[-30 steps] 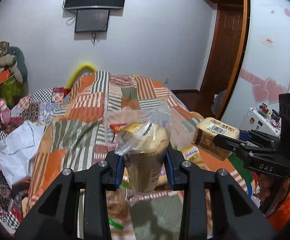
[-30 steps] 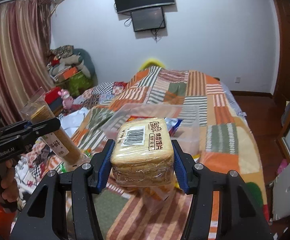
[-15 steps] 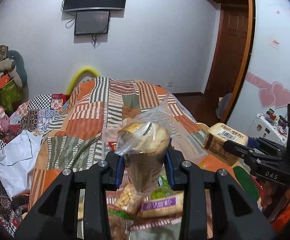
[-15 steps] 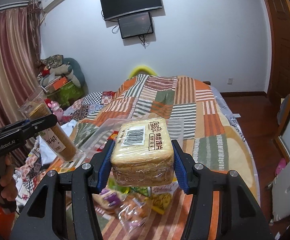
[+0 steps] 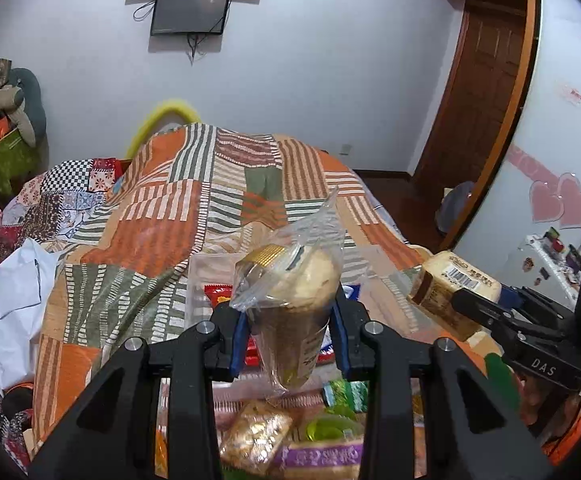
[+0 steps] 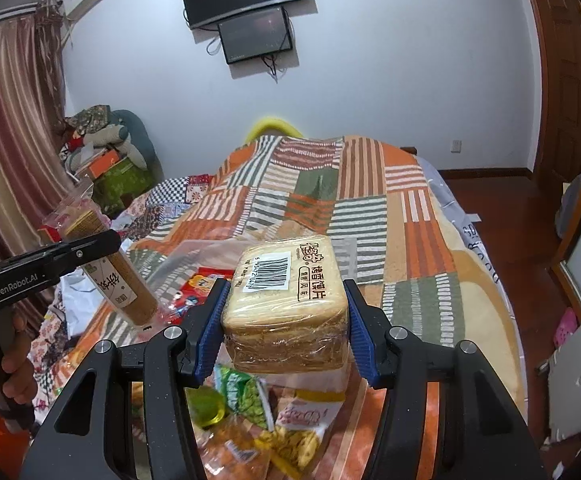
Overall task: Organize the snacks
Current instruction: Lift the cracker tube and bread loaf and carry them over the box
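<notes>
The left gripper point(image 5: 290, 334) is clamped on a clear-wrapped tube of biscuits point(image 5: 294, 320), its blue pads pressing the tube's two sides. The tube's long axis runs up and away from the gripper, tilted: seen from the right wrist it leans with its crimped top toward the upper left and its base toward the lower right. The loose plastic end flares above the pads.

The right gripper point(image 6: 286, 320) holds a wrapped block of sliced bread point(image 6: 286, 304) squeezed between its blue pads, lying flat with the barcode label facing up and its long axis pointing away along the fingers.

Both packs hang in the air above the near end of a bed covered by an orange-and-green patchwork quilt point(image 5: 194, 208). Below them lies a heap of snack bags point(image 6: 274, 420), and just beyond the heap sits a clear plastic box point(image 5: 200, 280) with red packets inside.
</notes>
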